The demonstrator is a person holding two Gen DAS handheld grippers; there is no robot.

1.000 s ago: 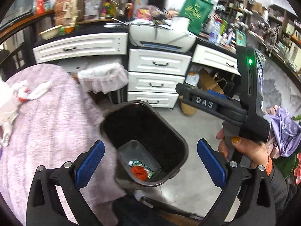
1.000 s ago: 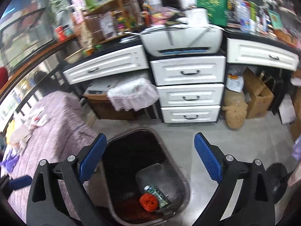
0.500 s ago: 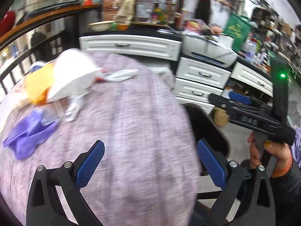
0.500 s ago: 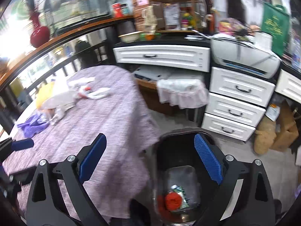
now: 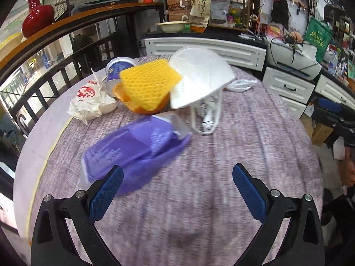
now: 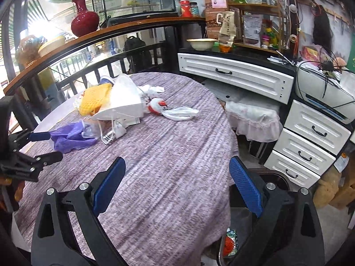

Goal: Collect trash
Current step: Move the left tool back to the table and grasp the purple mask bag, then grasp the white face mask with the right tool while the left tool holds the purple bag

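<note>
I am holding both the left gripper (image 5: 177, 197) and right gripper (image 6: 177, 190) wide open and empty, the left one facing the purple bag (image 5: 135, 146) at frame centre.

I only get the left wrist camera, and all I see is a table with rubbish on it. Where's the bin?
Observer: The right wrist view shows the dark bin on the floor beside the table, below the open right gripper.
Operator: Is anything in it?
Observer: Yes. A red scrap and a green packet lie at the bottom.
Operator: Is my gripper close to the purple bag?
Observer: Seen from the side, the open left gripper has one fingertip right at the edge of the purple bag. I cannot tell if it touches.
</note>
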